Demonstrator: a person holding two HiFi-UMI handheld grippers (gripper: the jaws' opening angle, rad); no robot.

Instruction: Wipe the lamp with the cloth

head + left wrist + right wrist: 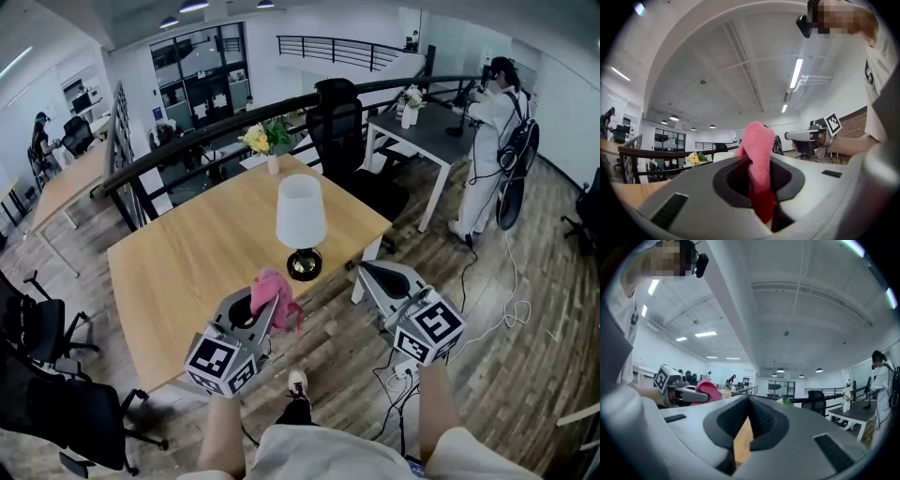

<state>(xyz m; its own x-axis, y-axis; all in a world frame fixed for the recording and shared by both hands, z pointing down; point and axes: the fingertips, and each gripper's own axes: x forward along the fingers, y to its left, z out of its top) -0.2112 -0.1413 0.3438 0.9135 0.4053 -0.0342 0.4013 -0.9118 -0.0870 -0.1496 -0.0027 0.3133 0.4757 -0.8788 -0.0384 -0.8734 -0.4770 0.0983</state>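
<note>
At the centre of the head view, the lamp (301, 225) stands upright on the wooden tabletop (187, 262), close to the edge that runs toward the lower left. It has a white shade on a dark round base. Just below and left of that base hangs the pink cloth (273, 292), near the lamp but apart from it as far as this view shows.

The left claw (262, 307) has the cloth pinched between its jaws. The left gripper view shows the fabric clamped in the slot, with a rounded fold standing up above the jaws and a darker tail hanging below. This claw sits over the tabletop's near edge, its marker cube toward the bottom of the frame.

The right claw (367, 272) is at the lower right of the lamp, level with the tabletop's edge and over the plank floor. Its own view shows the jaws only a sliver apart — a narrow wedge of wood colour shows through the gap, and nothing is held between them.

Farther up the frame, a small vase of yellow flowers (266, 141) stands at the tabletop's far edge, with a black office chair (339, 122) just beyond it. At the upper right, a person in white (487, 141) stands beside a grey desk (431, 131).
</note>
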